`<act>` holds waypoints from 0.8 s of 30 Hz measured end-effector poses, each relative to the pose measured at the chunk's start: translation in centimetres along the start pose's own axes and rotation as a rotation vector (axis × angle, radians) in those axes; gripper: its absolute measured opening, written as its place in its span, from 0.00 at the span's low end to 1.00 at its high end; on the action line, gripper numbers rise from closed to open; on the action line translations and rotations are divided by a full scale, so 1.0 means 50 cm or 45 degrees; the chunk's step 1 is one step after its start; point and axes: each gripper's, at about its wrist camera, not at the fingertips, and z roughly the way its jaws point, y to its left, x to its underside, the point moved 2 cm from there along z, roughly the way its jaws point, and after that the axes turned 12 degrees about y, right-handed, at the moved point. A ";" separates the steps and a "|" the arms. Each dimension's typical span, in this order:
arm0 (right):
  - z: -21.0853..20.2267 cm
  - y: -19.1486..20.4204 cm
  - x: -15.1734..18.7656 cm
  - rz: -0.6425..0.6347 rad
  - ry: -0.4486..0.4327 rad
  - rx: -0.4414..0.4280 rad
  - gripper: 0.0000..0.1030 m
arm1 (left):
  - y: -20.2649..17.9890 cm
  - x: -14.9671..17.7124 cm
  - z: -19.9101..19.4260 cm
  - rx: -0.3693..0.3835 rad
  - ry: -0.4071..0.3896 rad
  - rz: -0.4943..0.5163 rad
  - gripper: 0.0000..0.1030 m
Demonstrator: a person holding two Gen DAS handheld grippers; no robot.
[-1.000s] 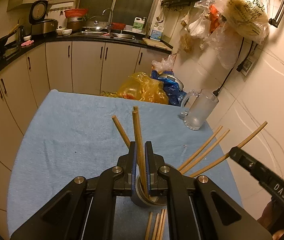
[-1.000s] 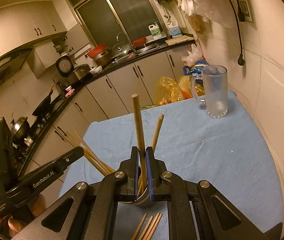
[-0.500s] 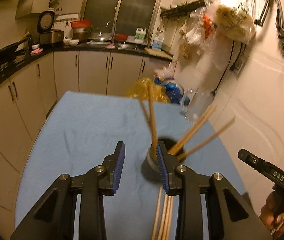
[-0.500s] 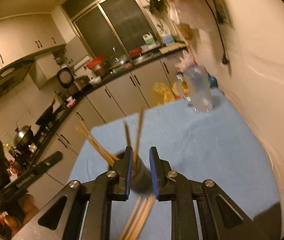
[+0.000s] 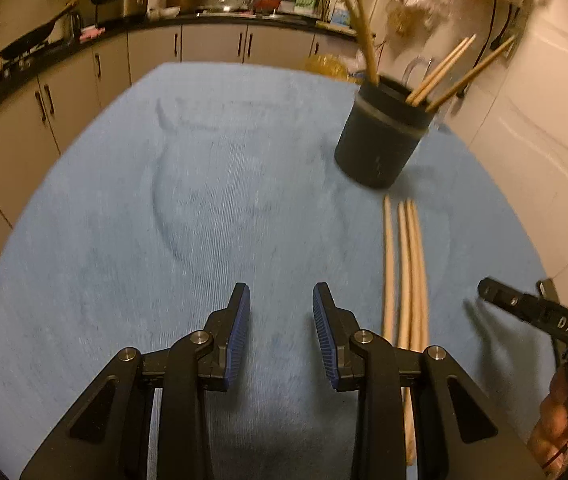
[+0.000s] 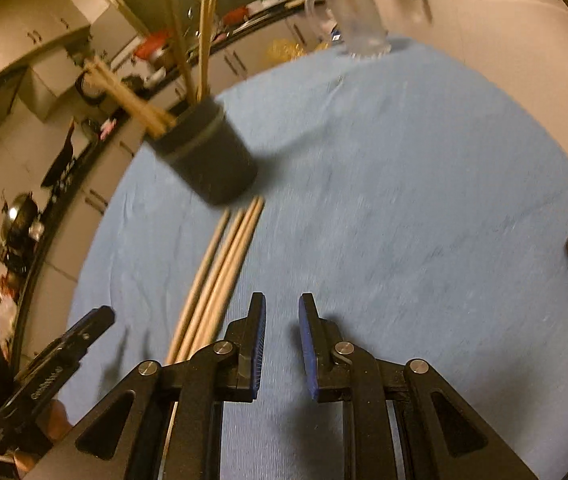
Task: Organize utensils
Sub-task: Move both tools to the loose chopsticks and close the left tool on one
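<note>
I see a table (image 5: 84, 240) covered with a blue towel-like cloth (image 5: 212, 216). On the cloth stands a dark round holder (image 5: 380, 144) with several chopsticks inside, which lean outward. Just beside its base, four loose wooden chopsticks (image 5: 404, 272) lie flat, close together and almost parallel. At the far side of the cloth stands a glass mug (image 6: 358, 20), well apart from the holder.

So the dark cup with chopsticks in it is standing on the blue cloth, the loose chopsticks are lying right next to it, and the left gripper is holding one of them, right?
Not quite. The left gripper holds nothing: the left wrist view shows its jaws apart over bare blue cloth. The dark cup does stand there, with the loose chopsticks lying beside it.
</note>
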 end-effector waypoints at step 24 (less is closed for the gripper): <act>-0.036 -0.061 0.022 0.099 -0.045 -0.013 0.18 | -0.191 -0.113 0.107 0.068 0.261 0.388 0.31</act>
